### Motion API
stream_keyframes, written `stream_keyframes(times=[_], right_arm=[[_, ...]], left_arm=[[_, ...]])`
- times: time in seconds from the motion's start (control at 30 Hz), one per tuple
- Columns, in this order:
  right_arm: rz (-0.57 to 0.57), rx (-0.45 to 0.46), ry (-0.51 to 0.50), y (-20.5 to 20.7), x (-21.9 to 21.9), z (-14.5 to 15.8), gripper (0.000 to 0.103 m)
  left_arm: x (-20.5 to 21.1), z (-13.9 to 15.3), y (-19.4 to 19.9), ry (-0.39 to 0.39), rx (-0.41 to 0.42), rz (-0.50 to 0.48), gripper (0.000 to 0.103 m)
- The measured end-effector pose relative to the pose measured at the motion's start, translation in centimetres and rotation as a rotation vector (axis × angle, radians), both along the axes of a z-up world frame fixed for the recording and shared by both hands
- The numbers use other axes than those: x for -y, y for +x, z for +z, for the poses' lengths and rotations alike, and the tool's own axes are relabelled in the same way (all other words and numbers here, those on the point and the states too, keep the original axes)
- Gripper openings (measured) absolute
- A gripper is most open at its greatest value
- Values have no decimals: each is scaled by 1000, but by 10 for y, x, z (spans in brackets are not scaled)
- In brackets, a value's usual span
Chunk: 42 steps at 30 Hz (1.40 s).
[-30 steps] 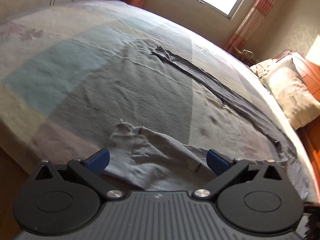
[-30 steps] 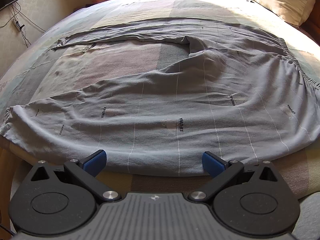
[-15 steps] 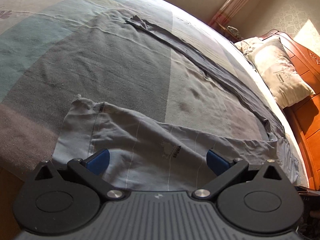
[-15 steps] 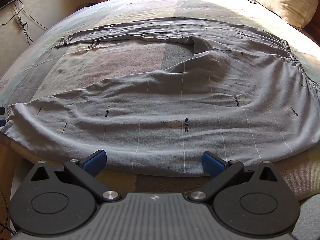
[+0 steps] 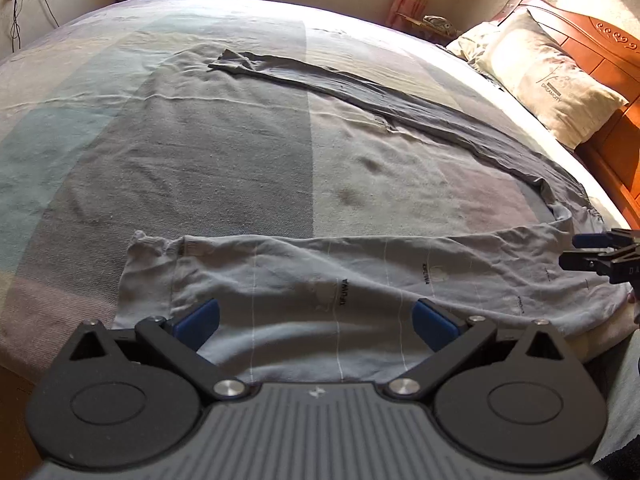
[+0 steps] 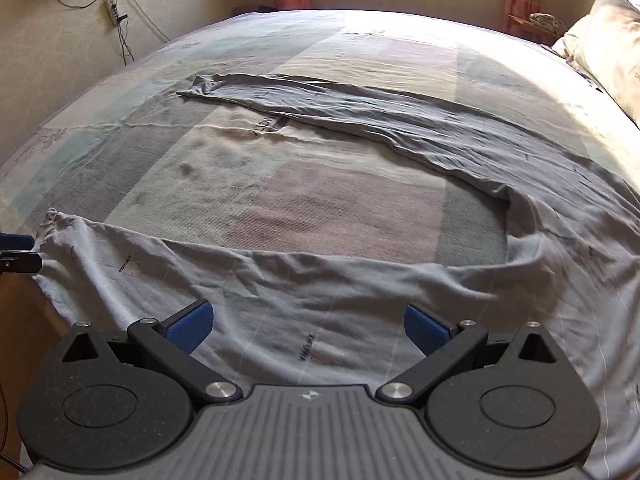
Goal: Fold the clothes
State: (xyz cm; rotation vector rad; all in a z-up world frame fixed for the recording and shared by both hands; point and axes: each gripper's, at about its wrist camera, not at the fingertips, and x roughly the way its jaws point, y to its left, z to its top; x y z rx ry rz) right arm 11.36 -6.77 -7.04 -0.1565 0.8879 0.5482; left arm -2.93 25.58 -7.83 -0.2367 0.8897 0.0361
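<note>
Lying flat: trousers; bedspread

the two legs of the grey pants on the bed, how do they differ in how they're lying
The near leg of the grey pants lies across the bed's front edge, wide and rumpled, its cuff end spread open, with both open tools hovering by it. The far leg stretches away toward the bed's middle, looking narrow, flatter and darker. Both are the same thin grey fabric with printed lettering, joined at the waist end, resting on the patchwork bedsheet.
</note>
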Motion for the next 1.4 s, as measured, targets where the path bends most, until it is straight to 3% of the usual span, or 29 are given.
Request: stream_keyframes(times=[0.2,0.33,0.4,0.47,0.6,0.67,0.77,0.9,1.0,1.13,1.17,1.23,1.33,1.4], right_arm=[[29,-23,-151,39,-58,-40,103],[-5,-11,-121,56,-57,-36,103],[13,-4,-78,48,-54,-22,103],[105,10,15,24,-54,-4,103],[418,-15,181,-32,-70,14,103],[575,-48,210,-56,-86,13,103],[701,-71,196,-77,-114,1,103],[733,-76,180,-83,-146,-14,103],[689,-89,157,-82,-160,-28,103],[728,-181,191,-90,-165,-29,103],[742,-203,201,-92,-165,-28,103],[742,-199,200,-91,-166,-24,103],[670,-136,230,-82,-157,-13,103],[601,-130,195,-78,-152,-18,103]], left_arm=[[5,-17,-4,86,-74,-17,102],[11,-7,-11,154,-101,-66,102],[12,2,-10,166,-57,-91,102],[10,6,-6,154,-17,-110,102],[3,-4,8,137,-29,-108,102],[0,-6,5,142,-40,-100,102],[-5,-10,2,150,-56,-87,102],[-10,-14,-2,160,-77,-69,102],[-12,-16,-6,177,-95,-66,102],[-9,-12,-16,219,-161,-96,102],[-10,-9,-16,218,-157,-96,102],[-7,6,-12,201,-71,-106,102],[3,10,3,135,-19,-154,102],[8,7,7,105,-13,-173,102]])
